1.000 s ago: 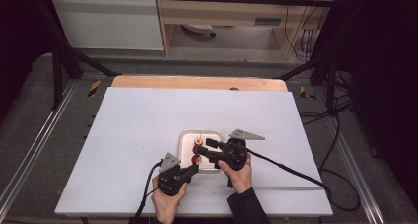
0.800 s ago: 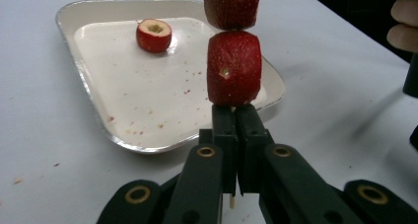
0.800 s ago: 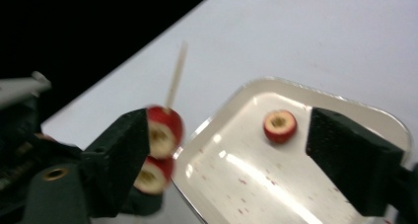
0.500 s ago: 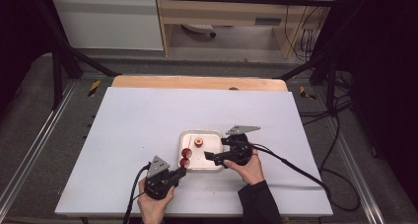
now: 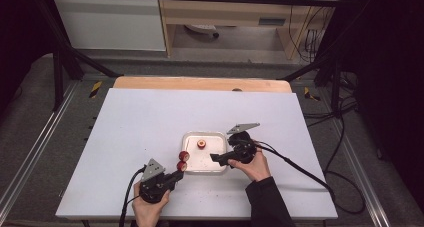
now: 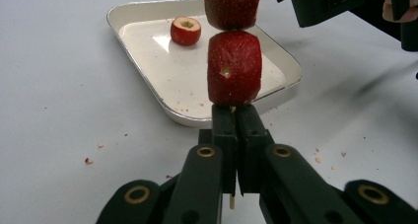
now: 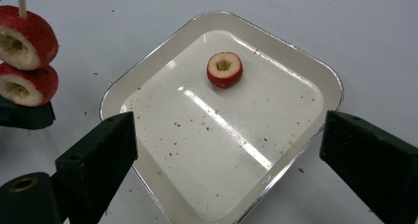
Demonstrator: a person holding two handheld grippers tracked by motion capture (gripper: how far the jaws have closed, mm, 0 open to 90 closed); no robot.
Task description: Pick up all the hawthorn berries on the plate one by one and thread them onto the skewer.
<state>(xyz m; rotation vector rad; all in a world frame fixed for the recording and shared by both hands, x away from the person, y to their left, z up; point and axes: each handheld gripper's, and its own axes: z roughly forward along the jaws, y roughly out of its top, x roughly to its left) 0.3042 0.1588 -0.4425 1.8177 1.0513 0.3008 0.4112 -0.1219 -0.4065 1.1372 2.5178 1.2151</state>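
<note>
left gripper (image 6: 231,116) clamps a thin skewer (image 6: 231,202) carrying two fruit pieces (image 6: 234,68). right gripper (image 7: 226,150) stands wide above tray (image 7: 323,73); remaining piece (image 7: 225,69) looks soft, light; grip its sides gently.

A shallow white square metal tray (image 5: 220,137) sits on the white table (image 5: 150,117), near its front edge and a little right of centre. One red cored fruit piece (image 5: 201,144) lies in the tray's far part. Just left of the tray's near left corner, two red fruit pieces threaded on a thin wooden skewer (image 5: 182,160) rise from the left gripper (image 5: 176,175). The right gripper (image 5: 216,158) hangs over the tray's right side.
</note>
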